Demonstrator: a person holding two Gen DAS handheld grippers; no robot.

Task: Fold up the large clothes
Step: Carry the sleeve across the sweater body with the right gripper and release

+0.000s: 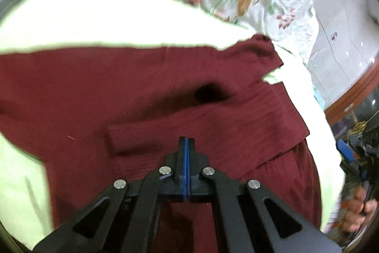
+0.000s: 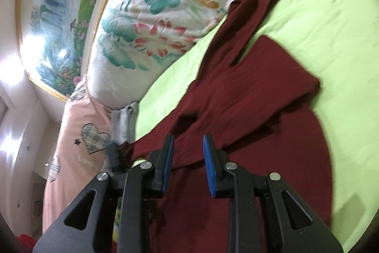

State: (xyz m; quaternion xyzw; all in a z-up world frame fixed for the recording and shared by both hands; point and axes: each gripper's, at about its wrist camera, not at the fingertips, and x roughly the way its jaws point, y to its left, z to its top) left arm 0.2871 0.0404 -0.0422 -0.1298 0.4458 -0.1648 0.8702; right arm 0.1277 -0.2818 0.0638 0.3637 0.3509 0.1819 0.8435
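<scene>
Black fingers of the left gripper [image 1: 186, 146] are pressed tight together at the bottom middle, with nothing between them. Just past them, the dark red sweater [image 1: 142, 91] lies across the green sheet [image 1: 94, 16]. Low in the other view, the right gripper [image 2: 188, 153] is spread apart above the sweater [image 2: 248, 98]. A flowery blanket [image 2: 154, 16] sits at the upper left.

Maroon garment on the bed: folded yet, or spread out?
Partly folded. The maroon garment has one sleeve laid across its body, another sleeve still stretched out on the green sheet.
</scene>
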